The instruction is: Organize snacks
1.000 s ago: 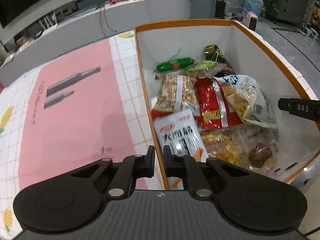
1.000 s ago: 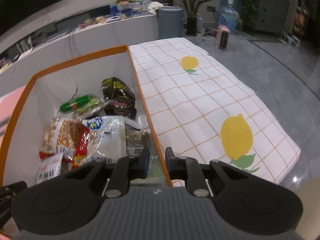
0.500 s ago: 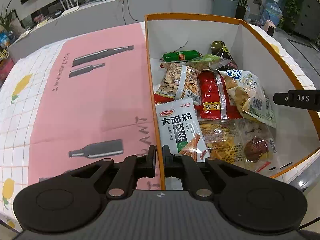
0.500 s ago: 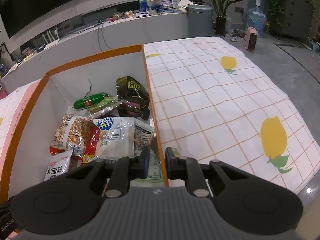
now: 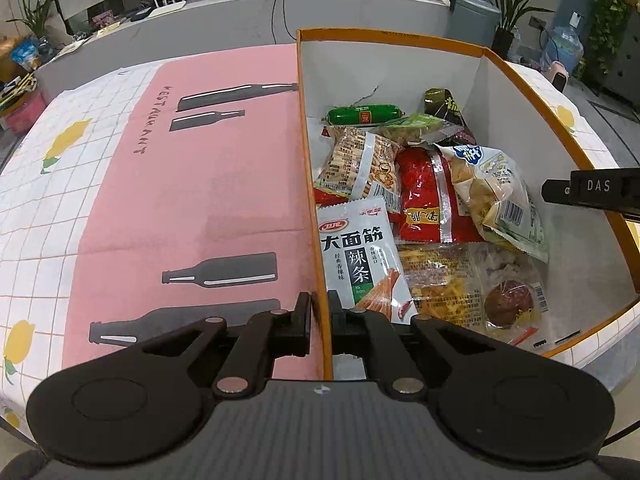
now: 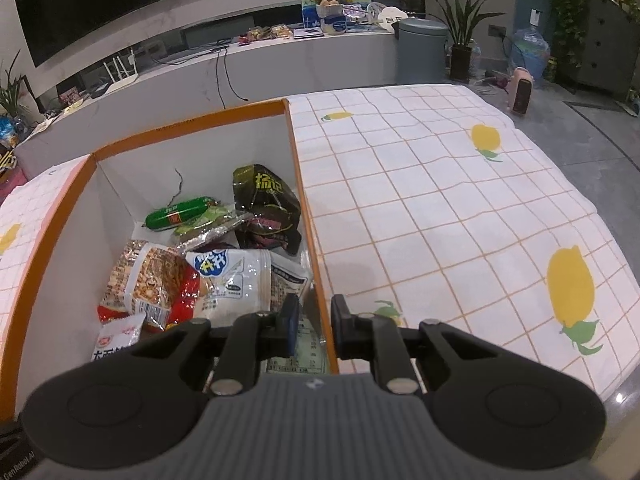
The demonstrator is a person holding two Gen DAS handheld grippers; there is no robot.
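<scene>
Left wrist: left tongs pinch box wall; right tongs seemingly straddle opposite wall.

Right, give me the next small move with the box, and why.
Probably tighten the right gripper on the box wall it straddles: a gap shows beside that wall, while the left gripper already pinches the opposite wall.

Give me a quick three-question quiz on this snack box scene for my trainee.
1. True or false: the green sausage lies at the far end of the box.
2. Which box wall does the left gripper straddle? A: the one beside the pink mat. B: the far one. C: the one opposite the mat.
3. What colour is the box's rim?
Key: 1 true; 2 A; 3 orange.
</scene>
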